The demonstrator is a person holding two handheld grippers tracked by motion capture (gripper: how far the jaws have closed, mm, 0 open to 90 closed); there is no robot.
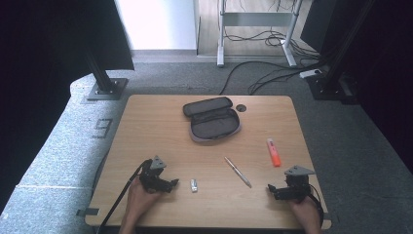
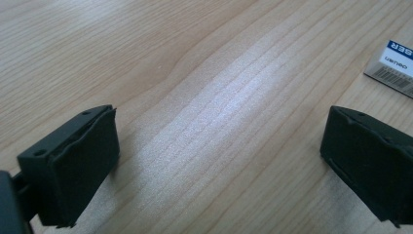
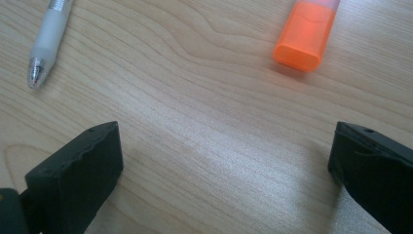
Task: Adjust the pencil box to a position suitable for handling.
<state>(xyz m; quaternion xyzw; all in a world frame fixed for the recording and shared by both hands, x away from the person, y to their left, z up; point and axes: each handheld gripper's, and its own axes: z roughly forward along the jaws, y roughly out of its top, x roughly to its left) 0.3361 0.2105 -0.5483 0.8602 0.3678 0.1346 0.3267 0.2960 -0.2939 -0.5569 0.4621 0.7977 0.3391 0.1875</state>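
Observation:
An open grey pencil case (image 1: pixel 212 119) lies at the back middle of the wooden table (image 1: pixel 146 117). A silver pen (image 1: pixel 237 171) lies right of centre; its tip (image 3: pixel 37 72) points toward my right gripper. An orange highlighter (image 1: pixel 273 152) (image 3: pixel 307 34) lies at the right. A small white eraser (image 1: pixel 194 185) (image 2: pixel 393 62) rests near the front. My left gripper (image 1: pixel 171 184) (image 2: pixel 214 165) rests at the front left, open, bare wood between its jaws. At the front right my right gripper (image 1: pixel 271 188) (image 3: pixel 224 170) is also open and holds nothing.
A round cable hole (image 1: pixel 241 107) sits in the table beside the case. Beyond the table are grey carpet, black stand bases (image 1: pixel 104 89) at both sides, and a desk frame (image 1: pixel 258 29) with cables on the floor.

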